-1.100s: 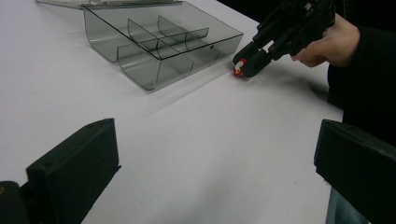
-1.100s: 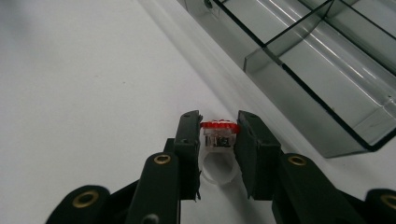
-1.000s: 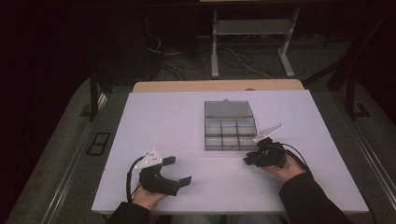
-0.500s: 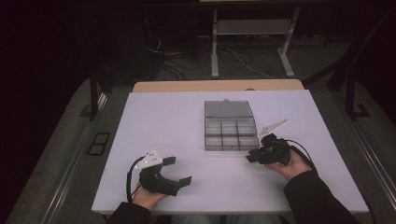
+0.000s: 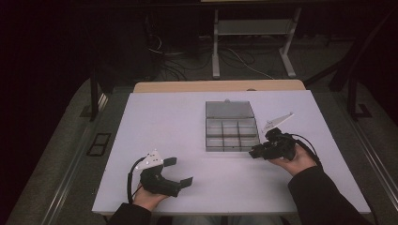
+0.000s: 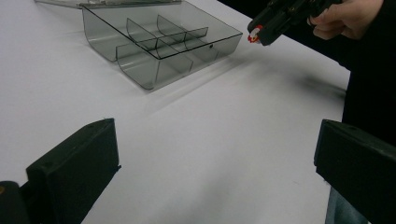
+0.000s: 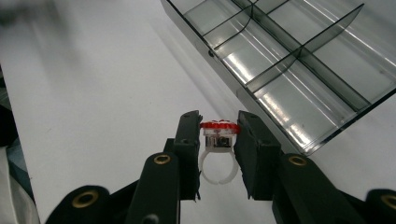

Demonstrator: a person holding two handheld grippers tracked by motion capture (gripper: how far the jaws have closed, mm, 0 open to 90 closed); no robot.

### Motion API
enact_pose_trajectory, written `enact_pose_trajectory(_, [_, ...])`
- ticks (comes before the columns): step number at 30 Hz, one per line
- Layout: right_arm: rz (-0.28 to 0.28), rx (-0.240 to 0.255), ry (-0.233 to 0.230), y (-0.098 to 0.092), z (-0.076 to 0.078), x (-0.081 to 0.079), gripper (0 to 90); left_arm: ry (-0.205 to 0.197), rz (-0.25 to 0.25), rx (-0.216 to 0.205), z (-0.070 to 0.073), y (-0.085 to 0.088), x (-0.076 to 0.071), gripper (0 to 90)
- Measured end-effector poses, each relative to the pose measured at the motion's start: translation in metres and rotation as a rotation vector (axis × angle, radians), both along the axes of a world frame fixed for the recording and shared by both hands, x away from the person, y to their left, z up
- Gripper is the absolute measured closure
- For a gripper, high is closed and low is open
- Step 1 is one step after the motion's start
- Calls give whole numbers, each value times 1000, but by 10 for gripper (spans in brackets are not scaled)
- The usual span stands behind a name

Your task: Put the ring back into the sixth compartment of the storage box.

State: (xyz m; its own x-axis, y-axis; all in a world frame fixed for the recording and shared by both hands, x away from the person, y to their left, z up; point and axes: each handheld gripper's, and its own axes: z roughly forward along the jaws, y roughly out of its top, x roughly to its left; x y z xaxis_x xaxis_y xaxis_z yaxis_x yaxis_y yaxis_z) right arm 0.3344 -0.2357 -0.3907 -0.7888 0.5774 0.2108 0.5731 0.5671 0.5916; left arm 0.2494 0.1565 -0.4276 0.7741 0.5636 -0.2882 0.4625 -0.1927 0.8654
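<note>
A toy ring (image 7: 218,140) with a red top and a white band sits clamped between the jaws of my right gripper (image 7: 218,135). That gripper (image 5: 256,152) hovers above the table just off the near right corner of a clear compartment box (image 5: 231,136), whose lid lies open behind it. From the left gripper view the ring (image 6: 253,36) is a red and white speck at the tip of the right gripper (image 6: 261,31). My left gripper (image 5: 179,171) rests at the front left of the table, jaws wide apart with nothing between them.
The white table (image 5: 169,126) spreads between the box and my left hand. The box compartments (image 7: 299,60) look bare. A wooden edge (image 5: 187,86) runs along the far side, and dark floor with cables and a metal stand (image 5: 253,42) lies beyond.
My right gripper has lifted a little with the ring and shifted slightly right beside the box. The left gripper has stayed in place.
</note>
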Motion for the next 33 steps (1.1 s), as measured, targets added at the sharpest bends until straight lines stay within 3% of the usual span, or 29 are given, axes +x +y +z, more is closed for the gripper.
enact_pose_trajectory(33, [1,0,-18,2,33,33,702,2,-1,-4,0,0,0,0])
